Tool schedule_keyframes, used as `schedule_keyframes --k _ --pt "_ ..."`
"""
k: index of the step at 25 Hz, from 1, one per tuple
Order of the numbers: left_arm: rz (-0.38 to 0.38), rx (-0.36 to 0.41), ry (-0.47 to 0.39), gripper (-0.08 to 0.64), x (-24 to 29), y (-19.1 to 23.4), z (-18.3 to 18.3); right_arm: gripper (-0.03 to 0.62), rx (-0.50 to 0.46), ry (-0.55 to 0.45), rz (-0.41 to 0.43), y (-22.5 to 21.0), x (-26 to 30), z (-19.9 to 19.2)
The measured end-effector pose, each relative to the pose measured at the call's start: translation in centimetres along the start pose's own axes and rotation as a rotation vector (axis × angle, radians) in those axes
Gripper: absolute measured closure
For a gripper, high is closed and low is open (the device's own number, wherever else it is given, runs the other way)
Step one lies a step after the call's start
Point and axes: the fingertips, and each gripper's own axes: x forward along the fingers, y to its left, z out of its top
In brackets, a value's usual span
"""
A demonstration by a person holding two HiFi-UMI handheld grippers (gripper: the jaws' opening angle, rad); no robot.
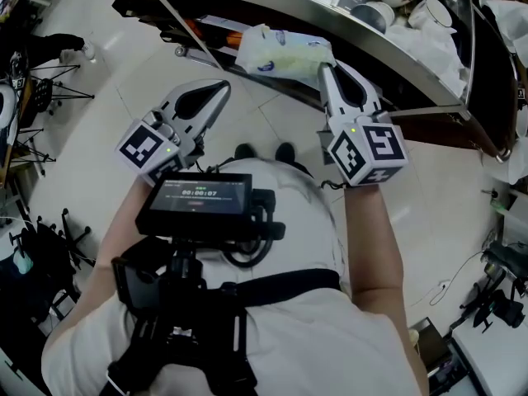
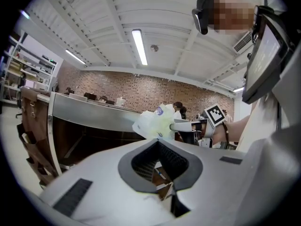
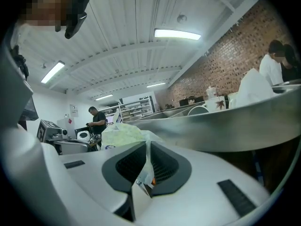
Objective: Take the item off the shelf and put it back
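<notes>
Right hand-held gripper (image 1: pixel 327 68), packet (image 1: pixel 280 49) between jaws

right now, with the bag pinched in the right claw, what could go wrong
1. The right claw grips only a thin edge of the plastic bag, so it could slip out or tear.
2. The bag sits close to the metal shelf rim and might snag there when put back.
</notes>
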Motion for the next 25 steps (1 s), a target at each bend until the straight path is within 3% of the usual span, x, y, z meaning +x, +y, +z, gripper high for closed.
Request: schedule_keyframes --k 25 --pt "-0.014 0.011 0.012 0.552 1.4 -0.8 0.0 0.558 0.018 -0.012 0.001 -0.6 -0.3 0.1"
